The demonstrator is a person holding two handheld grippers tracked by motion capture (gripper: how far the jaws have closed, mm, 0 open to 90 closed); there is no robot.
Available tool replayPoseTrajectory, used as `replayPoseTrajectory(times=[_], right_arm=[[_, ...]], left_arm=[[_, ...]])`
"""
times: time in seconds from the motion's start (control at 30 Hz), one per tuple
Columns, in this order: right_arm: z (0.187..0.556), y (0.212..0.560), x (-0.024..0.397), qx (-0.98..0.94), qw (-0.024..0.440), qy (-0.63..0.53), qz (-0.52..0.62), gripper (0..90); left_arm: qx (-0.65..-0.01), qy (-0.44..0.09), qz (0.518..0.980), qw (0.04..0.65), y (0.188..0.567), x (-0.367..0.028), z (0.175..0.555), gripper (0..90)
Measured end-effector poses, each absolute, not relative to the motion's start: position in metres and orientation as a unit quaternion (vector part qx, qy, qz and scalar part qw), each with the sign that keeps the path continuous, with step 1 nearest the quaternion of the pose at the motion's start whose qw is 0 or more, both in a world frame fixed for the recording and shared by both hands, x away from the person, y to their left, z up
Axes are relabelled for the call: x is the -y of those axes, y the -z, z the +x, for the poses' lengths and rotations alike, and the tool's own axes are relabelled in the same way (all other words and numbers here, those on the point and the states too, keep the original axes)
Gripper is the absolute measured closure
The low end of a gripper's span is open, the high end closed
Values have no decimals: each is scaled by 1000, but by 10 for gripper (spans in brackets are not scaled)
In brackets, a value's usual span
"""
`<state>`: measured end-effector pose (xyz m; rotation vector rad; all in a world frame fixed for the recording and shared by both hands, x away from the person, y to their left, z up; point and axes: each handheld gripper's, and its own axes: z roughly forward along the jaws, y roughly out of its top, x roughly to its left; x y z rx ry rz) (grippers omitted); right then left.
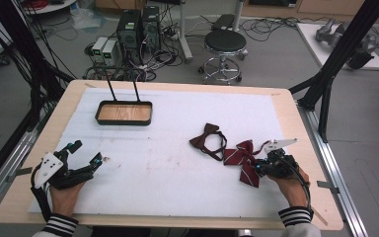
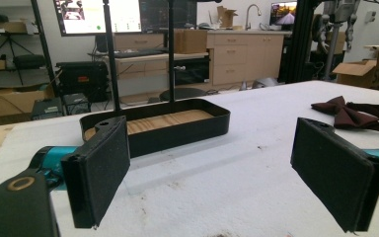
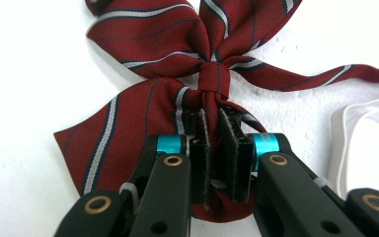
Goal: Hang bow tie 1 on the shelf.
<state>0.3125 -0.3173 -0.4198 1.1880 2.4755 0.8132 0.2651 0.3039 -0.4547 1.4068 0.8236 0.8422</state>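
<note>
A dark red bow tie (image 1: 241, 157) with grey stripes lies on the white mat at the right, its white elastic strap (image 3: 339, 143) beside it. My right gripper (image 1: 264, 167) is shut on the fabric just below the knot; in the right gripper view the pads (image 3: 201, 148) pinch a fold of the red bow tie (image 3: 138, 118) between them, the right gripper (image 3: 216, 121) pointing down onto it. A plain dark brown bow tie (image 1: 207, 138) lies just left of the red one. My left gripper (image 1: 86, 152) rests open at the mat's left edge, jaws wide and nothing between them (image 2: 212, 148).
A black tray (image 1: 98, 114) with a wooden floor and two upright rods stands at the back left, straight ahead of the left gripper (image 2: 177, 132). The brown bow tie (image 2: 344, 114) sits far right in that view. A white foam mat (image 1: 168, 168) covers the table.
</note>
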Motion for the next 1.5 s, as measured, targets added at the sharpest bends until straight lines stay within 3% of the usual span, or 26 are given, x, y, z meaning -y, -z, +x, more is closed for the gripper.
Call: replayPoseTrajectory(times=[0.8, 1.5], right_arm=[[302, 379, 289, -775, 185, -487, 357, 831], [310, 371, 256, -737, 164, -578, 310, 827]], left_arm=[[-358, -363, 606, 611, 455, -304, 265, 156], [-366, -354, 610, 607, 454, -305, 267, 157]])
